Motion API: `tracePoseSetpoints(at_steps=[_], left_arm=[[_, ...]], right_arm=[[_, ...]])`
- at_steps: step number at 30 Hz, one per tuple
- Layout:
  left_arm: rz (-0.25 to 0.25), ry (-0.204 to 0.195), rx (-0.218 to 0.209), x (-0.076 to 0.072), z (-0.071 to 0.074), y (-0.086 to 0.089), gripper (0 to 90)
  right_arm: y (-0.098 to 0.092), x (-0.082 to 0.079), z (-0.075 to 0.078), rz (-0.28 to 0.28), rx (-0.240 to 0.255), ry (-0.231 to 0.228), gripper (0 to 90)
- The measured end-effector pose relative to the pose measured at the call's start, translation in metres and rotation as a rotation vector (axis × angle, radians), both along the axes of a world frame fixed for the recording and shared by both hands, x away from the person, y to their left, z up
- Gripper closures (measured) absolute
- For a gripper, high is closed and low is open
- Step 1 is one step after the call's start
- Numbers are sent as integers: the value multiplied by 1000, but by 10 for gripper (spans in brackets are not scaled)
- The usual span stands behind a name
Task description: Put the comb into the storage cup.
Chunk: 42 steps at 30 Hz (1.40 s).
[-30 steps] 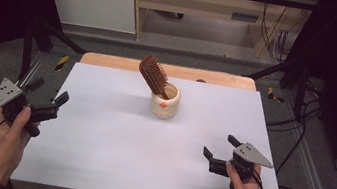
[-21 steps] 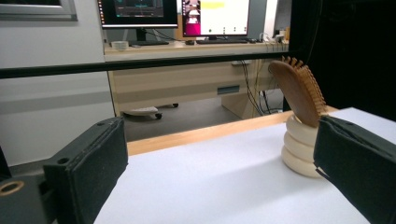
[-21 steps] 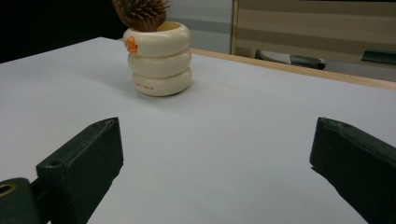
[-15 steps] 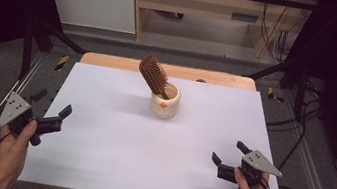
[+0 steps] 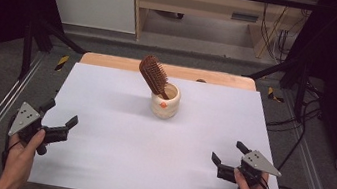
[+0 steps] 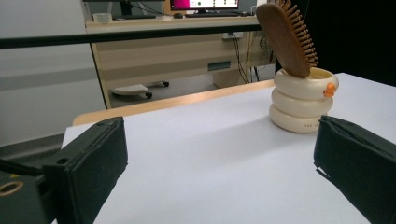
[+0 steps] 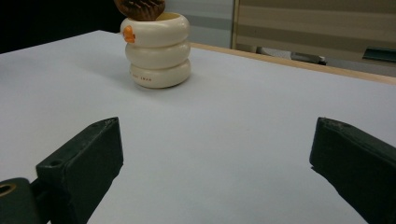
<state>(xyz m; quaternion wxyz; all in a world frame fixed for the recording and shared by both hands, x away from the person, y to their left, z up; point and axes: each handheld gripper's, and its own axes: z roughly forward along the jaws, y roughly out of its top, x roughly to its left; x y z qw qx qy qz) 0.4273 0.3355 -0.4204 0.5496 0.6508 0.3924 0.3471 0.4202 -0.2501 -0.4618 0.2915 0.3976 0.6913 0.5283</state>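
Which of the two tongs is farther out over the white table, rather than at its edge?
The right tongs, fully over the white table; the left tongs sit at its left edge.

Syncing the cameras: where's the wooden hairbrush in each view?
High view: hairbrush upper centre, leaning left out of the cream cup.
Left gripper view: top right, standing in the cup.
Right gripper view: top edge, left of centre, mostly cropped.
Shared landmark: the cup.
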Motion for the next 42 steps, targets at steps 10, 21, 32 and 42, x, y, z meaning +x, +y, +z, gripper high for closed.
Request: tracePoseSetpoints(at_steps=[10,21,32,42], left_arm=[[-8,26,-26,-3,-10,-2,28],[-42,43,-33,-5,-18,-10,28],[-93,51,-60,-7,-21,-20,28],[-132,57,-55,-11,-23,-35,28]], right_arm=[[1,0,-1,4,-3,2,32],[3,0,-3,20,-9,4,32],[6,2,-4,25,-17,-1,34],[11,4,-3,43,-14,-16,37]])
